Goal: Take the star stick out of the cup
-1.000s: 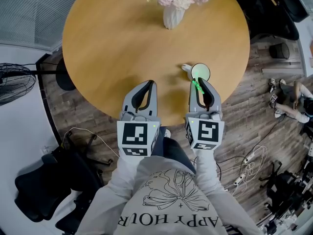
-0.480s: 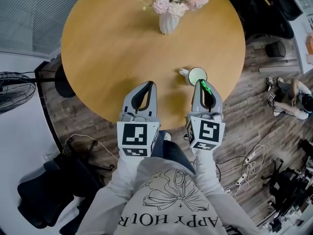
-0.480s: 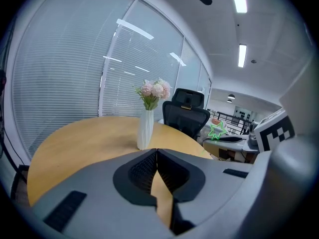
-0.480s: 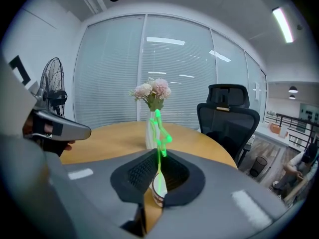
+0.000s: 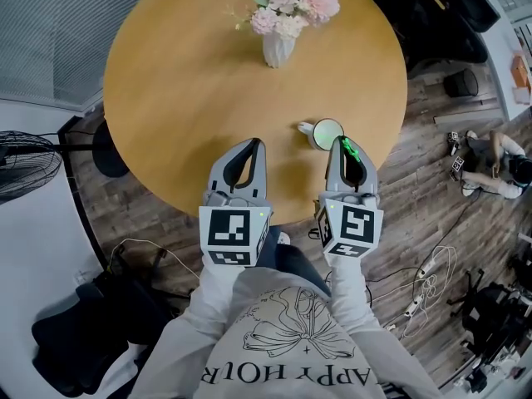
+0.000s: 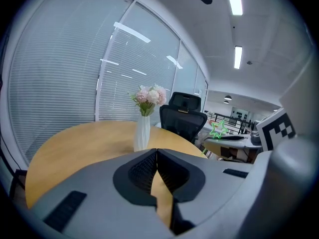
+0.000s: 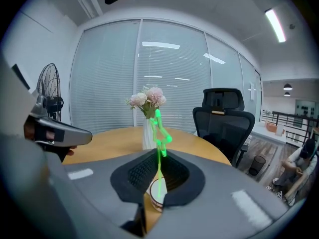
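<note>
Clamping on the stick, is it, that right gripper [image 7: 158, 159]? — First

Yes. Its jaws have just been closing, and they now pinch the stick [image 7: 160, 128] low on its shaft. The star stands at 12 o'clock above the tips. The left gripper [image 6: 156, 153], at 9 o'clock of the right one, is pressed together on nothing. — Second

So where could it go wrong? — First

First in the pinch itself. The shaft is thin and the pads catch only a short length of it, so I judge it could swivel or slide if the hand tilts. Next comes the cup [image 5: 327, 132], just beside the tips at 11 o'clock. In the right gripper view the shaft's lower end seems to sit at the cup's mouth. I cannot tell whether it is clear of the rim, and a sideways pull could hook it there. — Second

And if it hooks? — First

The cup looks light and nothing steadies it. It stands near the table [image 5: 183, 90] edge at the table's 4 o'clock, so it could tip or skid towards the floor. A straight lift looks safest. The vase [image 5: 278, 50], well apart at the table's 12 o'clock, seems out of danger. — Second
</note>
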`<state>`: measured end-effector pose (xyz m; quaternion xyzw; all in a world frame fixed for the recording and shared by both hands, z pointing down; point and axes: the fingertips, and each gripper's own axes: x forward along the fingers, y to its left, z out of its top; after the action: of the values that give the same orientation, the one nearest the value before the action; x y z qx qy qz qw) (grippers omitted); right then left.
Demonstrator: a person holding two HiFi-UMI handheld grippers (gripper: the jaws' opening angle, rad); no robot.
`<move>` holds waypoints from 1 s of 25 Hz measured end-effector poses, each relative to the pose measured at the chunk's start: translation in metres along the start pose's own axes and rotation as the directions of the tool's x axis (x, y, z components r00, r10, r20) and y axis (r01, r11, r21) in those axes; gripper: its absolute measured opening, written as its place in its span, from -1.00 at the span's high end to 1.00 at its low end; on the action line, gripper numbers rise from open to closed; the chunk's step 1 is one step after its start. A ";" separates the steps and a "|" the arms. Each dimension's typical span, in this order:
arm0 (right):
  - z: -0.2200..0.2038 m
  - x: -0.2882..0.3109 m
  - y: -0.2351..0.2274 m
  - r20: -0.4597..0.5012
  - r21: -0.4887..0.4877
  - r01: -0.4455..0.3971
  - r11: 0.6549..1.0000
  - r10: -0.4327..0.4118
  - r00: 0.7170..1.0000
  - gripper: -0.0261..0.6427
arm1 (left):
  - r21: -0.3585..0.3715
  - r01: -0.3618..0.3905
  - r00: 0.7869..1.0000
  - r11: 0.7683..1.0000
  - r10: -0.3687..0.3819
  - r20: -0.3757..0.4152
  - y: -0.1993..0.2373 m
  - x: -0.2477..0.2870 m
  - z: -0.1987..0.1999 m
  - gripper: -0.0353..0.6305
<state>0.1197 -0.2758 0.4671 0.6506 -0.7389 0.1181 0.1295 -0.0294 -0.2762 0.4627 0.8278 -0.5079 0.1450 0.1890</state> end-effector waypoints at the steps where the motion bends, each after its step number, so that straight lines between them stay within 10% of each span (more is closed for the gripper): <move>1: 0.003 -0.002 -0.001 0.005 0.001 0.000 1.000 0.000 1.000 0.85 | 0.001 0.001 1.000 1.000 -0.001 0.004 -0.001 0.000 0.002 0.87; 25: 0.080 -0.039 -0.010 0.155 -0.011 -0.021 1.000 0.022 0.988 0.85 | 0.038 -0.022 0.989 0.999 0.016 0.146 -0.026 -0.031 0.068 0.87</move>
<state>0.1316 -0.2683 0.3784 0.6492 -0.7542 0.0654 0.0734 -0.0166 -0.2729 0.3848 0.8350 -0.5251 0.0960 0.1338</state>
